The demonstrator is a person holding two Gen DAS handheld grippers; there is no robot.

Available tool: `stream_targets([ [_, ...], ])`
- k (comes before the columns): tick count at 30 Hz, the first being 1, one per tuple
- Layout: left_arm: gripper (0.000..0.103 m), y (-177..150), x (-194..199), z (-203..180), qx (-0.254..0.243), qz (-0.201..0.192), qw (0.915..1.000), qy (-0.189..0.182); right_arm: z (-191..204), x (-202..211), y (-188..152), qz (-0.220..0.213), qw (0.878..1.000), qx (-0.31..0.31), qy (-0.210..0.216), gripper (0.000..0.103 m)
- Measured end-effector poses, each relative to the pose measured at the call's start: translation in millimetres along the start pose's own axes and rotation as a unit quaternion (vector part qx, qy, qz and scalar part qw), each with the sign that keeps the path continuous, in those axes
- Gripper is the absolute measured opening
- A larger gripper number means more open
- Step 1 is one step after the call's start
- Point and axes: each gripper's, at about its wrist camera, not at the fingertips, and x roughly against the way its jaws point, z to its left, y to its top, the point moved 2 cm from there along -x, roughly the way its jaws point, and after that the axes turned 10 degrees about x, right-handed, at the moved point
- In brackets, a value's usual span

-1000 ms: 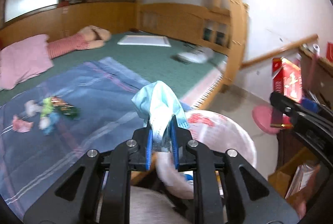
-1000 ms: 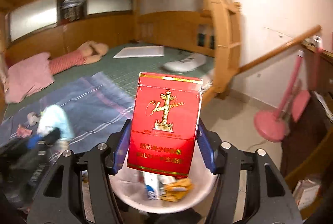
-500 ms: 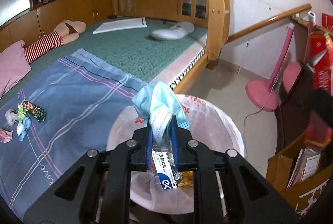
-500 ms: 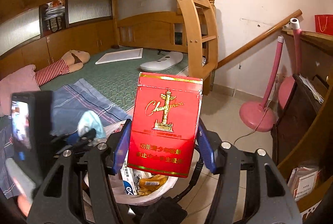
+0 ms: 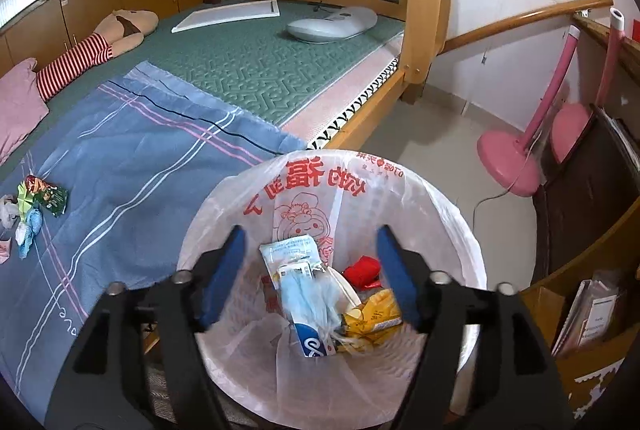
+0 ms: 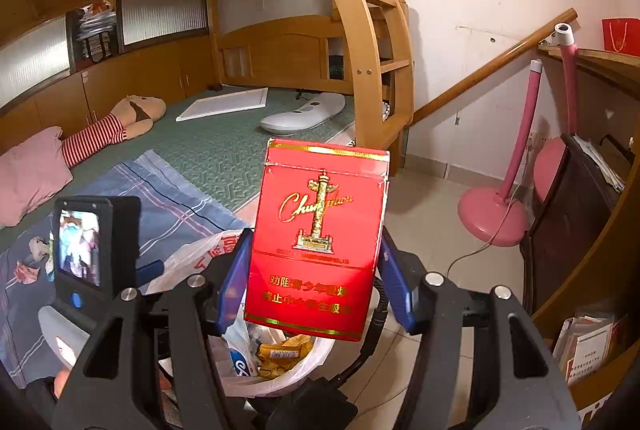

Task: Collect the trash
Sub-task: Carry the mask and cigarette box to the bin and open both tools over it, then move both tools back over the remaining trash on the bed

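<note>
Left gripper [image 5: 310, 272]: hung directly over the mouth of the trash bin, pointing down into it, its 2 blue-padded fingers [image 5: 224, 270] spread wide with nothing between them.
Trash bin [image 5: 448, 214]: stood on the floor just beside the bed edge, lined with a white plastic bag printed in red.
Face mask [image 5: 310, 304]: light blue, lay loose inside the bin on top of the other rubbish, below the gap between the left gripper's fingers.
Other bin contents: a white packet [image 5: 290, 250], a yellow wrapper [image 5: 374, 314] and a red crumpled piece [image 5: 362, 270] lay around the mask.
Right gripper [image 6: 314, 288]: held level above the near rim of the bin, its fingers pressed against the 2 sides of the cigarette pack.
Cigarette pack [image 6: 320, 238]: red with gold print, upright and slightly tilted, pinched near its lower half, above the bin's contents.
Remaining trash [image 5: 34, 206]: a small cluster of wrappers lay on the blue blanket [image 5: 132, 170], well apart from the bin.
Surroundings: a pink lamp base [image 5: 508, 160] stood on the floor near the wall; a striped plush toy [image 5: 100, 42] lay on the green mattress.
</note>
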Motion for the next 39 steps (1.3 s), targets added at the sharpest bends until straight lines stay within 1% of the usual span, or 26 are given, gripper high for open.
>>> stream_targets([
  [1, 0.08, 1, 0, 1, 0.003, 0.0, 1.0, -0.001, 0, -1, 0, 0.001, 1.0, 0.0, 0.001, 0.06],
  [3, 0.08, 3, 2, 3, 0.006, -0.002, 1.0, 0.003, 1, -3, 0, 0.003, 1.0, 0.0, 0.003, 0.06],
  [10, 0.08, 12, 31, 26, 0.013, -0.051, 0.9981, 0.03, 9, -28, -4, 0.028, 0.999, 0.004, 0.024, 0.06],
  [13, 0.08, 17, 42, 41, 0.026, -0.065, 0.9966, 0.043, 19, -50, -8, 0.048, 0.998, 0.008, 0.041, 0.06],
  [17, 0.08, 20, 52, 65, 0.048, -0.073, 0.9944, 0.059, 41, -81, -16, 0.085, 0.994, 0.03, 0.064, 0.061],
  [18, 0.08, 20, 53, 69, 0.051, -0.075, 0.994, 0.061, 47, -87, -18, 0.095, 0.993, 0.039, 0.066, 0.063],
  [19, 0.08, 21, 55, 74, 0.055, -0.077, 0.9934, 0.065, 51, -91, -19, 0.101, 0.991, 0.046, 0.069, 0.069],
  [22, 0.08, 23, 61, 89, 0.067, -0.083, 0.9918, 0.07, 57, -92, -21, 0.101, 0.991, 0.049, 0.069, 0.078],
  [26, 0.08, 25, 66, 108, 0.086, -0.088, 0.9897, 0.073, 63, -92, -18, 0.103, 0.991, 0.051, 0.071, 0.079],
  [28, 0.08, 25, 71, 120, 0.096, -0.093, 0.9883, 0.074, 67, -90, -14, 0.103, 0.99, 0.052, 0.079, 0.079],
  [31, 0.08, 22, 81, 143, 0.11, -0.102, 0.9855, 0.078, 83, -85, -3, 0.095, 0.987, 0.059, 0.115, 0.079],
  [34, 0.08, 15, 95, 177, 0.137, -0.109, 0.9805, 0.089, 116, -85, 11, 0.095, 0.977, 0.074, 0.174, 0.079],
  [35, 0.08, 12, 99, 187, 0.144, -0.111, 0.9789, 0.094, 135, -88, 17, 0.097, 0.971, 0.083, 0.204, 0.079],
  [36, 0.08, 7, 104, 205, 0.154, -0.113, 0.9758, 0.108, 149, -89, 21, 0.099, 0.967, 0.088, 0.219, 0.08],
  [38, 0.08, -1, 111, 229, 0.166, -0.114, 0.9713, 0.127, 186, -94, 31, 0.098, 0.955, 0.107, 0.258, 0.08],
  [39, 0.08, -8, 117, 250, 0.178, -0.114, 0.9667, 0.145, 201, -97, 34, 0.098, 0.95, 0.115, 0.273, 0.08],
])
